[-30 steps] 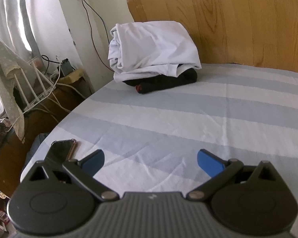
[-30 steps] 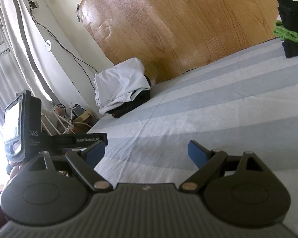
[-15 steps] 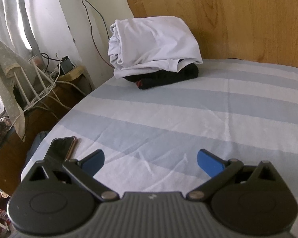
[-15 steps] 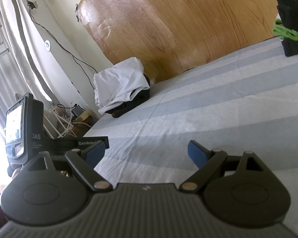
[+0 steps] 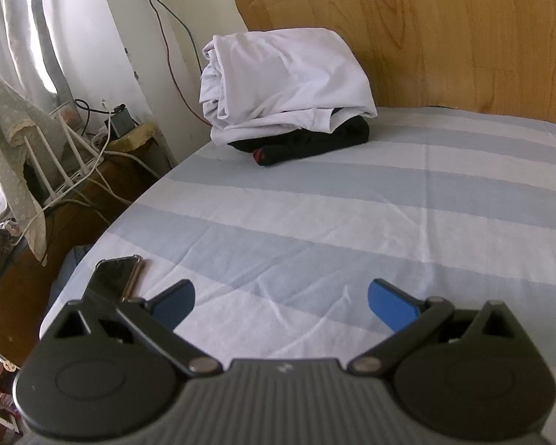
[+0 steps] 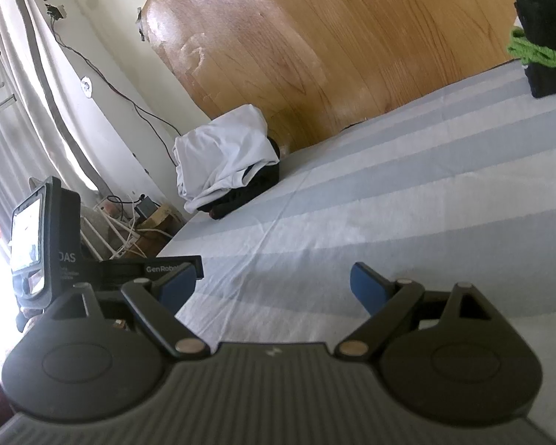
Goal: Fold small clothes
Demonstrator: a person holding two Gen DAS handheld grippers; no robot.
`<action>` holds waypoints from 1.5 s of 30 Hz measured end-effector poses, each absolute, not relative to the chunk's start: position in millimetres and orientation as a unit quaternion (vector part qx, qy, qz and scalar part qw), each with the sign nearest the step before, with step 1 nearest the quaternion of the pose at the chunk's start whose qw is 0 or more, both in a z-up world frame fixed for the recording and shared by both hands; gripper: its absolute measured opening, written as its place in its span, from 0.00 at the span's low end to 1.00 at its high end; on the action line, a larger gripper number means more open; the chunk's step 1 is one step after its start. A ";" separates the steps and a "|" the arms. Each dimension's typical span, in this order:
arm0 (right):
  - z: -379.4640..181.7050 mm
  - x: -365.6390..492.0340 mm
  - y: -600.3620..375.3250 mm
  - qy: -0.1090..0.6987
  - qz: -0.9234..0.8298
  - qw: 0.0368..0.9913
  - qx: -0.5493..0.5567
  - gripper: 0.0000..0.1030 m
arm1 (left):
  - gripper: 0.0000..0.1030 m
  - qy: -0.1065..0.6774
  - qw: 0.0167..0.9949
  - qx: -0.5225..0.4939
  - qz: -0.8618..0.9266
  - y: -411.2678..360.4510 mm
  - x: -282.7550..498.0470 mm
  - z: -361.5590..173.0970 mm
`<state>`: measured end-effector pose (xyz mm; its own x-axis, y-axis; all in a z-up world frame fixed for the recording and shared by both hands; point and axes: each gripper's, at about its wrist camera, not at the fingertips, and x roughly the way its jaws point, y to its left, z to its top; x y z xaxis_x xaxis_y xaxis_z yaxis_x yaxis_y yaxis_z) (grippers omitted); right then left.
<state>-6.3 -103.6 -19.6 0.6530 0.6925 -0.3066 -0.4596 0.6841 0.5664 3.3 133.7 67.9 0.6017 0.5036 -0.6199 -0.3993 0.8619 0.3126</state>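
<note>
Bed sheet [image 5: 315,222]: matt woven cloth, lightly creased. Headboard [image 6: 315,37]: smooth wood-grain panel with a glossy sheen. White garment [image 5: 285,78]: soft matt cloth; phone [image 5: 115,278]: glossy dark glass; gripper pads [image 5: 385,304]: matt blue plastic.

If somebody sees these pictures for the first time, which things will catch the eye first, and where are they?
First, the white garment heaped over a black garment at the bed's far corner, against the wooden headboard. Next, a dark phone near the striped sheet's left edge, beside the open left hand-held gripper.
</note>
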 end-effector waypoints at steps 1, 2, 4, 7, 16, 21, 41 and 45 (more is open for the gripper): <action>-19.7 -5.5 -104.2 0.259 0.327 0.880 0.227 0.90 | 1.00 0.367 0.892 0.071 0.253 133.6 3.5 68.2; -19.8 -5.4 -104.3 0.259 0.327 0.879 0.228 0.90 | 1.00 0.366 0.893 0.072 0.253 133.4 3.6 68.8; -20.1 -5.9 -104.8 0.260 0.327 0.879 0.230 0.90 | 1.00 0.366 0.893 0.072 0.253 132.6 3.8 69.1; -20.2 -6.4 -105.0 0.260 0.327 0.879 0.231 0.90 | 1.00 0.367 0.892 0.073 0.252 132.1 4.5 68.5; -20.3 -7.4 -105.2 0.260 0.326 0.878 0.234 0.90 | 1.00 0.371 0.891 0.073 0.252 131.7 6.0 67.6; -19.9 -7.8 -104.6 0.263 0.322 0.879 0.231 0.90 | 1.00 0.368 0.894 0.070 0.245 131.4 7.5 68.2; -17.5 -10.7 -99.1 0.262 0.303 0.893 0.205 0.90 | 1.00 0.364 0.907 0.038 0.209 135.5 4.6 62.8; -16.3 -14.0 -96.7 0.253 0.292 0.902 0.195 0.90 | 1.00 0.357 0.913 0.030 0.193 133.3 6.6 56.3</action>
